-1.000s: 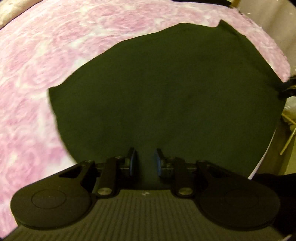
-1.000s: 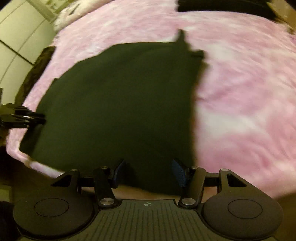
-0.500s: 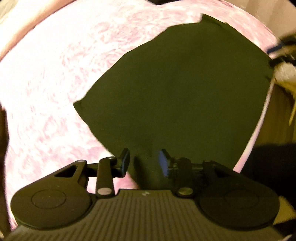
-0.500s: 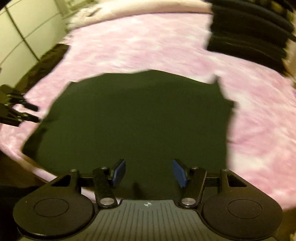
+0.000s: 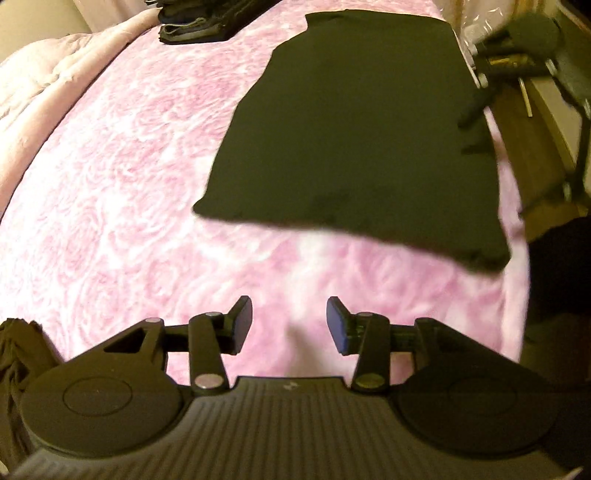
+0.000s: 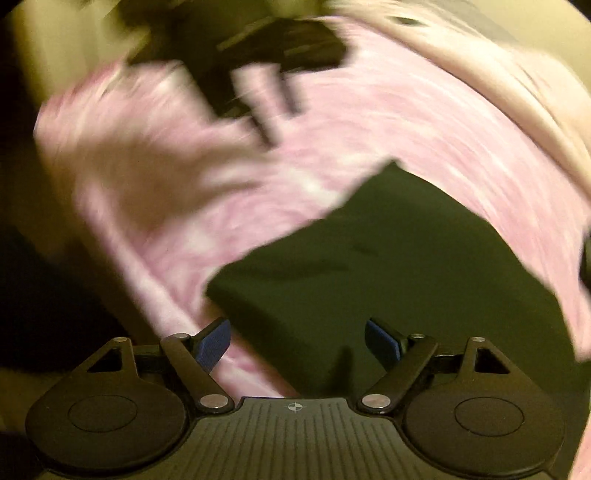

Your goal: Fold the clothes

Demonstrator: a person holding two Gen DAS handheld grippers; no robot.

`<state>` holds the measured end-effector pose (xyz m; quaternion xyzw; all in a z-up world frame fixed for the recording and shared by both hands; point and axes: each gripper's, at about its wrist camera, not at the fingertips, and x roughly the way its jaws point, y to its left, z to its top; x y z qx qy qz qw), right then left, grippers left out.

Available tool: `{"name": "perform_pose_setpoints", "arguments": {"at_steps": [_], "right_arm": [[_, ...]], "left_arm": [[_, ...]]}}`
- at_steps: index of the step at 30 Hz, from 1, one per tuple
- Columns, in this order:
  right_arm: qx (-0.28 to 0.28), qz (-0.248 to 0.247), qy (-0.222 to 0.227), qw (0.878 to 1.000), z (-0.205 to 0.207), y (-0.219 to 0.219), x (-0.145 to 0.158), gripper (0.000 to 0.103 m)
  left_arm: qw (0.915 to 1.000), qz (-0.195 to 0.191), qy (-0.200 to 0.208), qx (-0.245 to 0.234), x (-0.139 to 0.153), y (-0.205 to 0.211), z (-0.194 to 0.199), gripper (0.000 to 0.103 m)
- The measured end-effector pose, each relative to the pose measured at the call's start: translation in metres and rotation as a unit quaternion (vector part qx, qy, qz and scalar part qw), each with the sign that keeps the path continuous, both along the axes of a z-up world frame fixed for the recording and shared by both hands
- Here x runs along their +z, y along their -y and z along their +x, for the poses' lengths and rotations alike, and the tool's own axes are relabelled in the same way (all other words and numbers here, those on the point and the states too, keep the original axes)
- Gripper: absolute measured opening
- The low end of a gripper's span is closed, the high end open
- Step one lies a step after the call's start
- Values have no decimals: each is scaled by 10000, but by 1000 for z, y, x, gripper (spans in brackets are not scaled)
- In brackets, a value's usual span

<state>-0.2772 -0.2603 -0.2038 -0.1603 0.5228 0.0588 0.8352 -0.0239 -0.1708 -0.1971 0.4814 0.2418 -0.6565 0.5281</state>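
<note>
A dark folded garment lies flat on the pink patterned bedspread, towards the bed's right edge. My left gripper is open and empty, hovering over bare bedspread a short way in front of the garment's near edge. My right gripper is open and empty, just above the same garment at its near edge; that view is motion-blurred. The right gripper also shows in the left wrist view, beside the garment's far right edge.
A stack of dark folded clothes sits at the far end of the bed, also blurred in the right wrist view. A crumpled dark cloth lies at the near left. The bed's right edge drops to a wooden floor.
Both grippers have let go of the garment and opened wider. The left gripper pulled back off it onto bare bedspread. The right gripper swung round quickly, blurring its view.
</note>
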Motion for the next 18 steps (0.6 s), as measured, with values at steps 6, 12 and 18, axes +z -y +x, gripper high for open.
{"name": "perform_pose_setpoints", "arguments": {"at_steps": [6, 12, 18], "right_arm": [[-388, -140, 28, 9991, 16, 5, -4, 9], [-3184, 1768, 762, 9282, 3, 96, 59, 8], [-3756, 2217, 914, 8952, -5, 129, 71, 8]], "left_arm": [[9953, -324, 322, -852, -10, -12, -8, 51], [9727, -926, 1104, -1821, -25, 4, -29, 80], [9377, -1322, 1608, -2781, -54, 38, -40, 80]]}}
